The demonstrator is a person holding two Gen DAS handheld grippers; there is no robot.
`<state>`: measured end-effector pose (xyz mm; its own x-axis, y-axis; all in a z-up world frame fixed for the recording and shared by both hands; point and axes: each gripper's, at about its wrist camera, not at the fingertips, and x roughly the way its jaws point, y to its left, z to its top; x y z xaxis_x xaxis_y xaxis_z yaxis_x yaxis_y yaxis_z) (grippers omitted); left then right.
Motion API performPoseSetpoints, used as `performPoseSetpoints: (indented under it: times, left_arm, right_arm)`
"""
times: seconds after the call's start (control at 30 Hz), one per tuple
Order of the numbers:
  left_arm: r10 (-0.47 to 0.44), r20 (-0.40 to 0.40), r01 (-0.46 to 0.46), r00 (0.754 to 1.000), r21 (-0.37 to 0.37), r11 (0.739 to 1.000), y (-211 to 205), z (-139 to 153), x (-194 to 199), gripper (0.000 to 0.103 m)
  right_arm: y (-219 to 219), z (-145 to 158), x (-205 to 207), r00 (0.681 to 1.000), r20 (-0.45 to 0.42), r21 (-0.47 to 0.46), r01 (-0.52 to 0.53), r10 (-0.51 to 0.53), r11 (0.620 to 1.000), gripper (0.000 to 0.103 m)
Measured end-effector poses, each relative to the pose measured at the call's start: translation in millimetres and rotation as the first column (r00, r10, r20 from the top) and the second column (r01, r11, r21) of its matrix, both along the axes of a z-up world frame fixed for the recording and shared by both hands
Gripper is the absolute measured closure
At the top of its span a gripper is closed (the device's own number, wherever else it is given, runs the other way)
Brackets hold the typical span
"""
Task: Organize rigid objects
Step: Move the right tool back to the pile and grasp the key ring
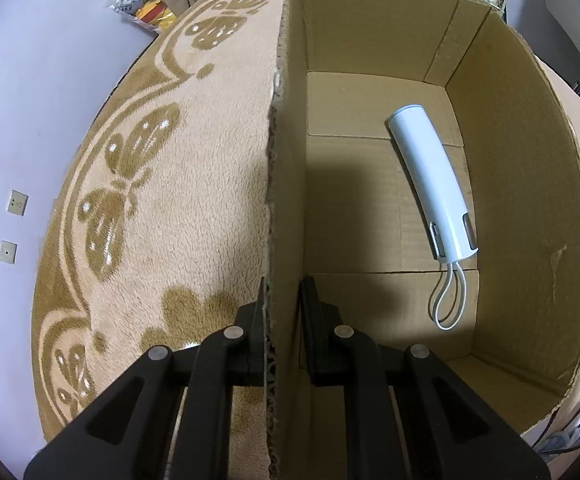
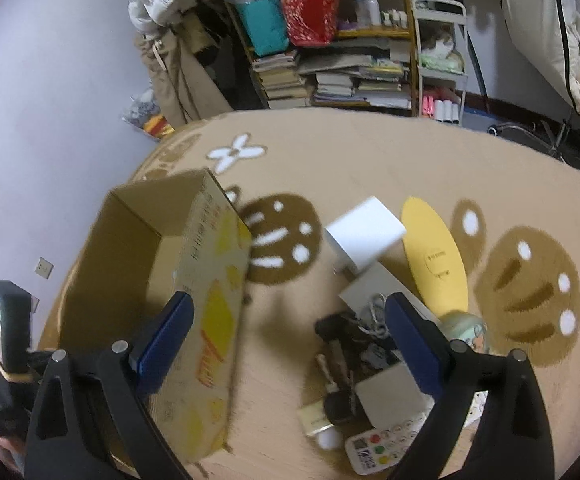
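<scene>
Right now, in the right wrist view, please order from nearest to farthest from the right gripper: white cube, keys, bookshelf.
From the right gripper:
1. Keys, just below between the fingers.
2. White cube, farther on the rug, slightly right.
3. Bookshelf, at the far wall.

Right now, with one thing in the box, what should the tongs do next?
Probably lower the open right tongs onto the key bunch below them. The left tongs already clamp the cardboard box wall, and only the white device lies inside.

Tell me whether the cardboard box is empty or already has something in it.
Not empty. The cardboard box holds one item: a white handheld device with a cord loop lies flat on its floor; the rest of the floor is bare.
</scene>
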<state>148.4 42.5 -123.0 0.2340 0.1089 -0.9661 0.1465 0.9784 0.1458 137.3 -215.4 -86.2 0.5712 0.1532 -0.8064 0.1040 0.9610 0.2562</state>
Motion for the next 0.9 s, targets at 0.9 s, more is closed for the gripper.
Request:
performPoseSetpoints:
  times: [0.9]
  left_arm:
    - [0.000,-0.005,0.000,1.000,-0.008,1.000,3.8,-1.3,1.0,0.090]
  right_arm:
    - [1.0,-65.4,-0.8,0.982,-0.185,-0.037,-0.051,0.043,0.998,0.040]
